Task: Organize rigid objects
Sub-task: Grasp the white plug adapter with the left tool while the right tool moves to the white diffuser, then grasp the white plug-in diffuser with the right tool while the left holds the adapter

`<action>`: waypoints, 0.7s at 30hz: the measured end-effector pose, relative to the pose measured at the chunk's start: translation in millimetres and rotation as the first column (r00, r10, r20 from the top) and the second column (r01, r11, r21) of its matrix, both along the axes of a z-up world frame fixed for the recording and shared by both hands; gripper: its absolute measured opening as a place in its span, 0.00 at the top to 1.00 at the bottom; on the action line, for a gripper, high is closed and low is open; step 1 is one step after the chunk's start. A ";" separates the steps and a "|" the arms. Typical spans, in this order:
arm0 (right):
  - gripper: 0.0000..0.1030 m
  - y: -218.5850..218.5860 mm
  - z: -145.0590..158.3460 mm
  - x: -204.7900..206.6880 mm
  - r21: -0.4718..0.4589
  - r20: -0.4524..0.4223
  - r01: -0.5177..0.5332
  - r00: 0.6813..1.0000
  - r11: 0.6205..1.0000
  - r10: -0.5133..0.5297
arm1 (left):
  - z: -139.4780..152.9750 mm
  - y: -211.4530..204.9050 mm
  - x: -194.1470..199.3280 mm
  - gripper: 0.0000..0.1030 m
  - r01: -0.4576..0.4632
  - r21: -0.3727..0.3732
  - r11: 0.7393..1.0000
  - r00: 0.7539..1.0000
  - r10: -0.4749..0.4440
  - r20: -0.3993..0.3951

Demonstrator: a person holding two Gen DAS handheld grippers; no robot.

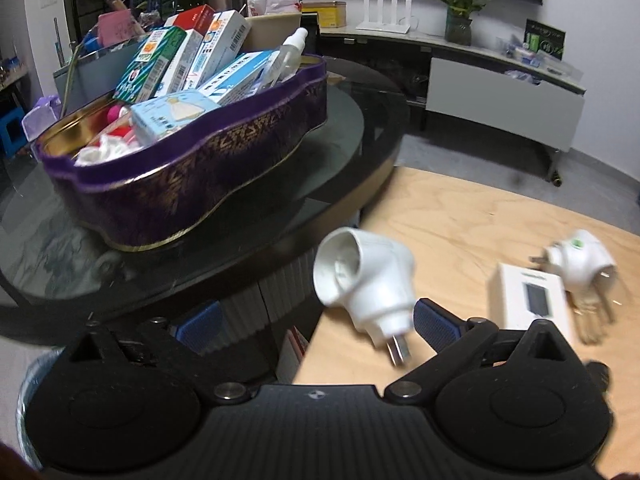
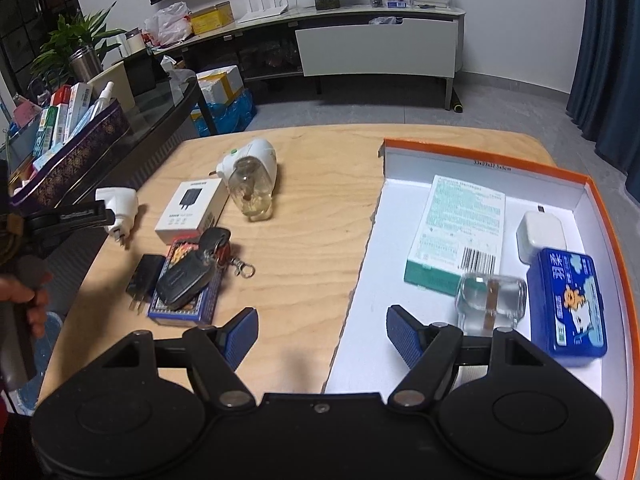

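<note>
My left gripper point(image 1: 316, 322) is open; a white plug-in adapter point(image 1: 366, 276) lies between its fingers at the wooden table's left edge, also in the right wrist view point(image 2: 120, 206). My right gripper point(image 2: 320, 330) is open and empty over the edge of the orange-rimmed white box point(image 2: 520, 164). The box holds a green carton point(image 2: 456, 232), a clear bottle point(image 2: 490, 304), a white charger point(image 2: 542, 234) and a blue tin point(image 2: 568, 300). On the table lie a white charger box point(image 2: 190, 210), a mosquito-repellent plug with bottle point(image 2: 252, 176), a key fob with keys point(image 2: 192, 272), a black plug point(image 2: 144, 276) and a card deck point(image 2: 188, 304).
A purple tin point(image 1: 192, 176) full of medicine boxes stands on a dark glass table point(image 1: 352, 120) left of the wooden table point(image 2: 304, 208). A TV cabinet point(image 2: 376, 48) with plants and a router lines the far wall. Packages point(image 2: 224, 100) sit on the floor.
</note>
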State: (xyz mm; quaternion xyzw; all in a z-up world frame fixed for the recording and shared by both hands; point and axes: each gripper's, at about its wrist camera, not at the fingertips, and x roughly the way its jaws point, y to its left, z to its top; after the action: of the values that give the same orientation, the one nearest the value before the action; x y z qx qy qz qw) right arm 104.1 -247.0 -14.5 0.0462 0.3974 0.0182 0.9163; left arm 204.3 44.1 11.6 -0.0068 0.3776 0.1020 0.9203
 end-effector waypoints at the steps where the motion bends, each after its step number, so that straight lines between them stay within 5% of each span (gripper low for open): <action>1: 0.18 -0.6 0.2 2.8 0.000 0.001 0.001 1.000 1.000 -0.001 | -2.7 0.2 4.4 0.00 0.010 -0.002 1.000 1.000 -0.010 -0.001; 9: 0.18 0.4 -2.5 24.0 0.002 0.000 -0.009 1.000 1.000 0.009 | -26.0 -9.3 28.7 0.00 0.026 0.019 0.999 0.998 -0.025 -0.051; 13: 0.18 0.4 -6.5 29.3 0.006 -0.002 -0.015 1.000 1.000 0.015 | -29.6 -9.0 27.0 0.00 -0.013 0.001 1.000 1.000 0.013 -0.009; 16: 0.18 -1.2 -10.3 32.9 0.007 -0.004 -0.011 1.000 1.000 0.011 | -28.3 -4.9 20.9 0.33 0.009 -0.005 1.000 0.999 -0.008 0.046; 21: 0.18 -4.5 -15.3 38.5 0.011 -0.006 0.012 1.000 1.000 -0.012 | -25.8 -5.6 1.8 0.33 0.060 -0.006 0.998 0.996 -0.059 0.070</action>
State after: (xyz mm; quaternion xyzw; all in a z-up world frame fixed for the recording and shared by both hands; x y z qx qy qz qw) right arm 142.6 -251.6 -29.8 0.0535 0.3995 0.0149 0.9151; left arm 206.0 38.6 -14.2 -0.0029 0.3456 0.0725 0.9356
